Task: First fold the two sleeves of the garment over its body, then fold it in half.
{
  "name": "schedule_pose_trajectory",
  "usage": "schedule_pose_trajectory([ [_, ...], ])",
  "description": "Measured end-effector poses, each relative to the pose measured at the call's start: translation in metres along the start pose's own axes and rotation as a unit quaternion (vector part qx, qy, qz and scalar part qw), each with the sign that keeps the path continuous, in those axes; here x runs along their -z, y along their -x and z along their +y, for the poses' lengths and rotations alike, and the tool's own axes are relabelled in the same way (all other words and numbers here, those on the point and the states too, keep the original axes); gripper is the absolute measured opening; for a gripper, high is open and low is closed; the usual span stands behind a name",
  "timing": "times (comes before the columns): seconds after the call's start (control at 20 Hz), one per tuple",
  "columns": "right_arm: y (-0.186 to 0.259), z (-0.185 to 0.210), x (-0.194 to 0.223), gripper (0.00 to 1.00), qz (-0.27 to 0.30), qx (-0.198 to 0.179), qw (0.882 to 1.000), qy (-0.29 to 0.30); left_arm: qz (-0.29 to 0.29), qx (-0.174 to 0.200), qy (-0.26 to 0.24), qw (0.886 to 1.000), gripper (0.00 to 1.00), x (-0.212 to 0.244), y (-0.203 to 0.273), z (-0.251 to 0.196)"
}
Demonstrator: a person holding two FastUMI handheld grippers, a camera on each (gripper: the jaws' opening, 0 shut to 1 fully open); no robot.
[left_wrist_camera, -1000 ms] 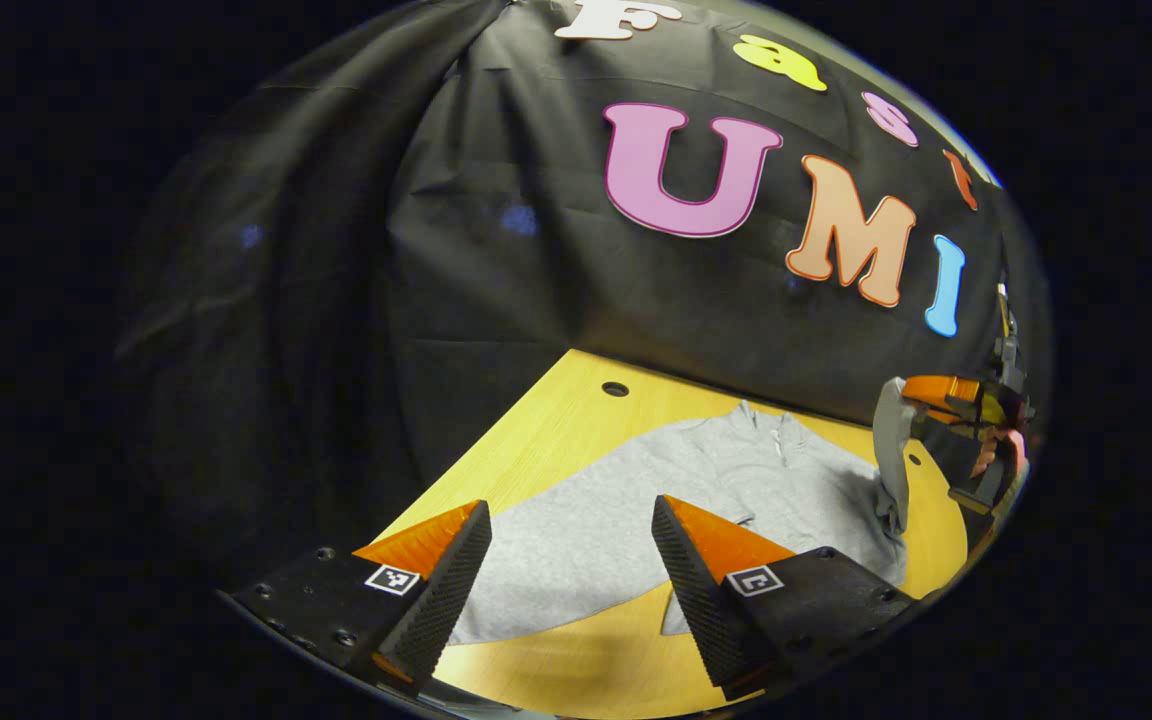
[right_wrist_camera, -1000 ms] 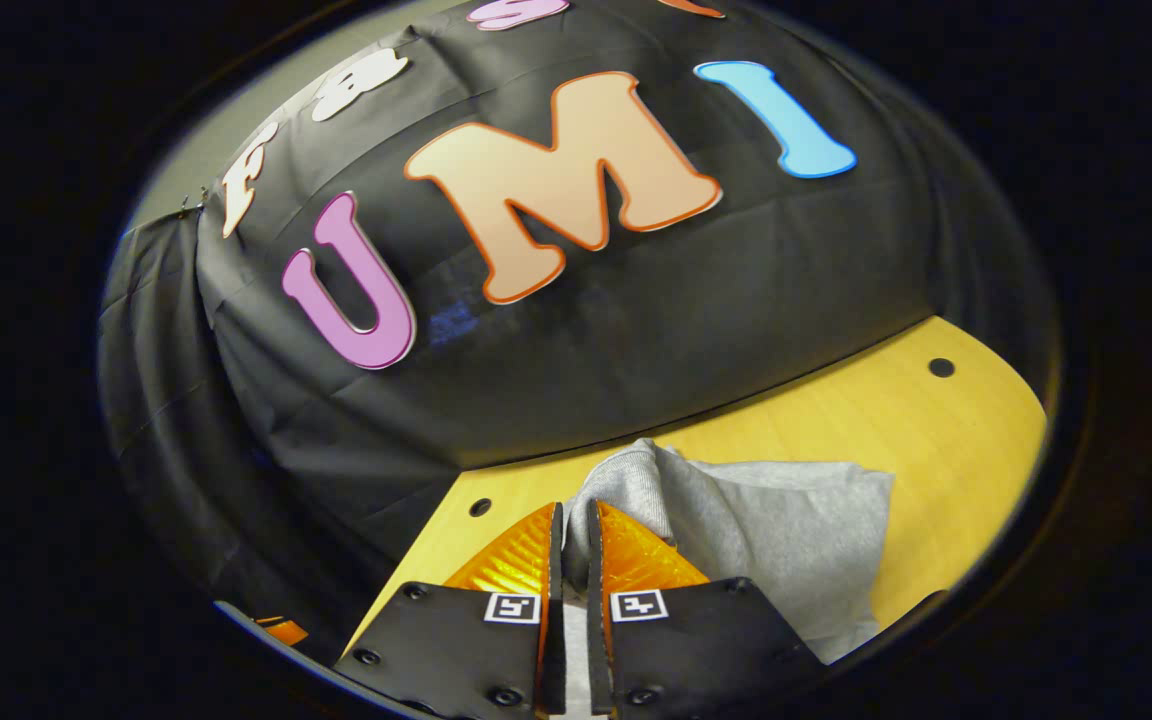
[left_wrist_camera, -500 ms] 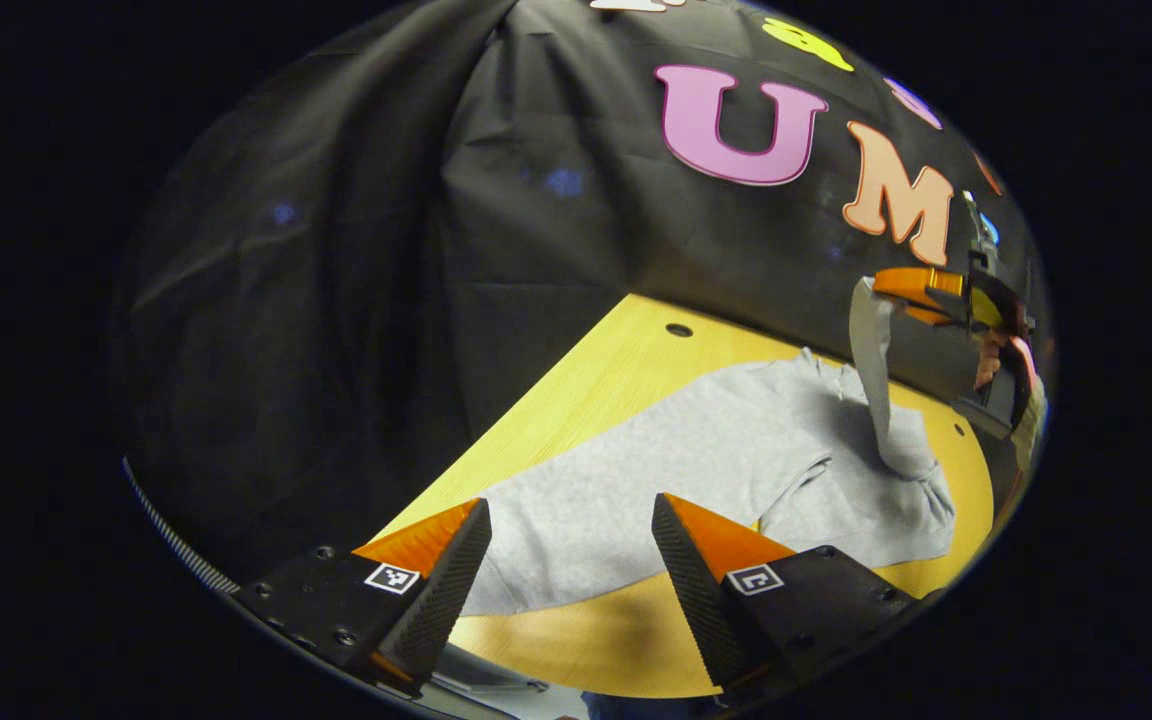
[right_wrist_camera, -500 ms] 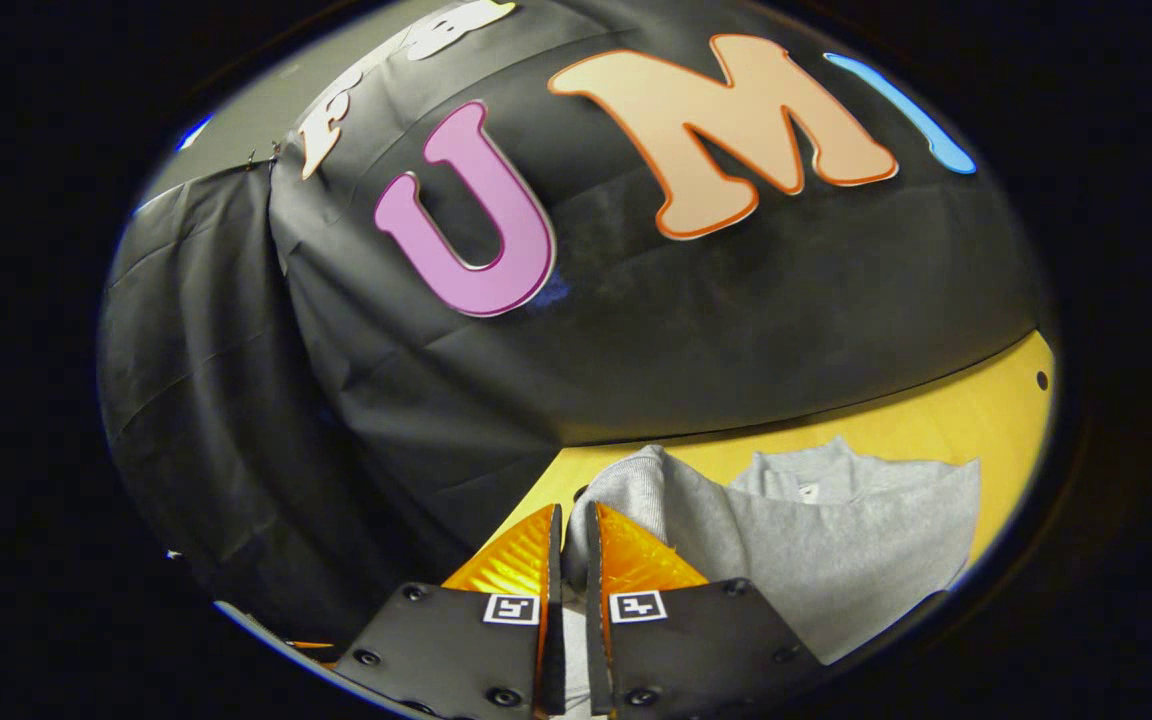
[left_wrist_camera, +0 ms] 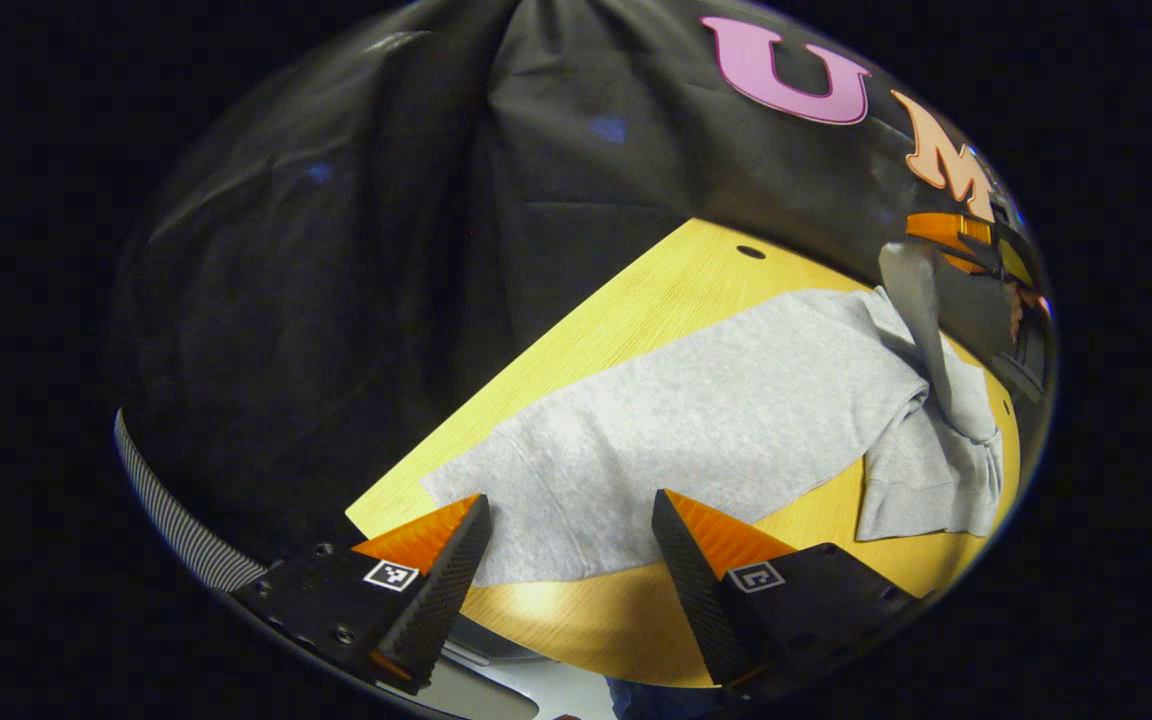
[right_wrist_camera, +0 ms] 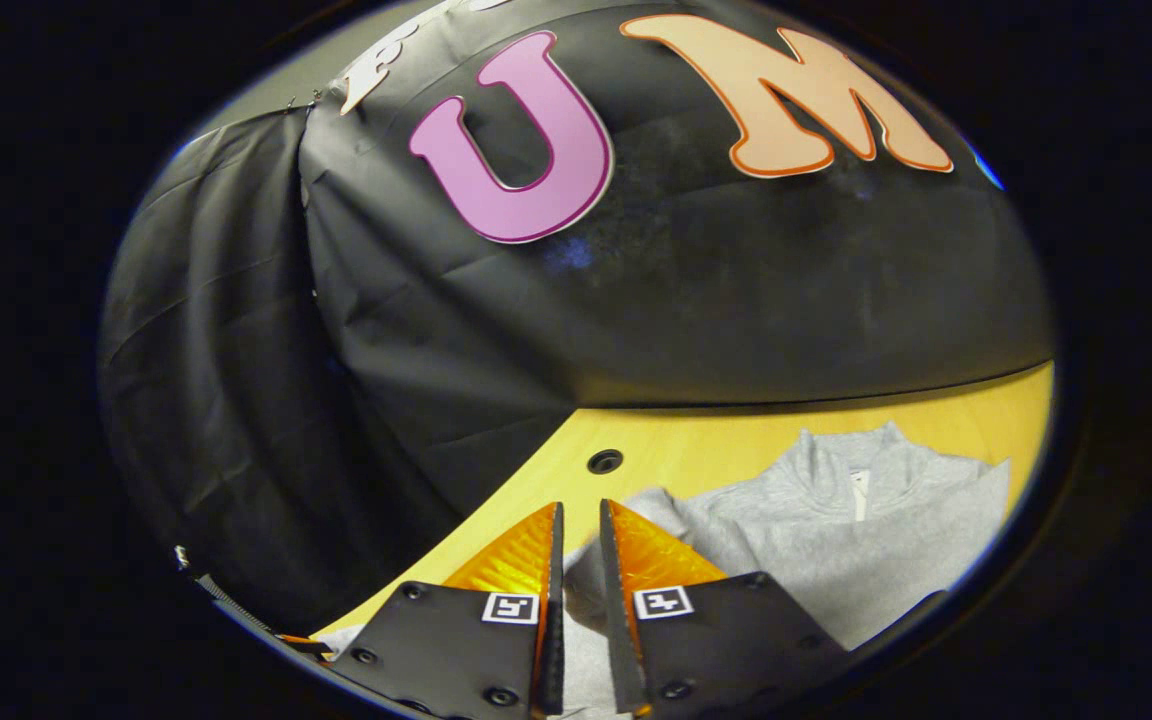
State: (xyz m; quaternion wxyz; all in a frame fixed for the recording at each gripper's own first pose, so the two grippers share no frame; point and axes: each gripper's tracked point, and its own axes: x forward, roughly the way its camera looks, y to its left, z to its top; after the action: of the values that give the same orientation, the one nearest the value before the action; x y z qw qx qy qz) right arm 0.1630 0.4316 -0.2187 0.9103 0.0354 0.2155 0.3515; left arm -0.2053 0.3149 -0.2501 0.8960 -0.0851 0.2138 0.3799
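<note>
A grey sweatshirt (left_wrist_camera: 736,410) lies flat on the yellow wooden table (left_wrist_camera: 656,290), collar toward the far wall. My left gripper (left_wrist_camera: 569,500) hangs open above the table's near edge, with the sweatshirt's hem just beyond its fingertips and nothing between them. In the left gripper view my right gripper (left_wrist_camera: 946,235) is raised at the far right, and one sleeve (left_wrist_camera: 921,310) hangs down from it onto the garment. In the right gripper view my right gripper (right_wrist_camera: 582,507) is nearly closed, with grey sleeve cloth (right_wrist_camera: 576,590) pinched low between its fingers. The collar (right_wrist_camera: 851,470) lies just beyond.
A hand (left_wrist_camera: 1016,305) holds the right gripper. The table has round holes near its back corners (left_wrist_camera: 751,252) (right_wrist_camera: 604,461). Black cloth walls stand close behind and to the left of the table. A bunched part of the sweatshirt (left_wrist_camera: 926,490) lies near the front right.
The right gripper has carried the lifted sleeve sideways over the sweatshirt's body, and its jaws stand slightly wider. The left gripper has drawn back toward the table's near edge, still open.
</note>
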Motion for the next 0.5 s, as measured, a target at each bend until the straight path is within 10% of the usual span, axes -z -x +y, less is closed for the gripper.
schedule_pose_trajectory([
  [0.1, 0.0, 0.0, 0.006, 0.22, 0.003, -0.004, 1.0, 0.009, 0.005, -0.009, -0.005, 1.0, 0.95, 0.006, -0.003, 0.007],
  [0.25, 0.007, 0.007, 0.016, 0.73, 0.025, -0.01, 0.999, 0.028, 0.004, -0.013, -0.02, 1.0, 0.95, 0.008, -0.004, 0.006],
  [0.5, 0.026, -0.002, 0.023, 0.95, 0.032, 0.0, 0.998, 0.06, -0.012, -0.02, -0.011, 1.0, 0.93, 0.005, -0.008, 0.005],
])
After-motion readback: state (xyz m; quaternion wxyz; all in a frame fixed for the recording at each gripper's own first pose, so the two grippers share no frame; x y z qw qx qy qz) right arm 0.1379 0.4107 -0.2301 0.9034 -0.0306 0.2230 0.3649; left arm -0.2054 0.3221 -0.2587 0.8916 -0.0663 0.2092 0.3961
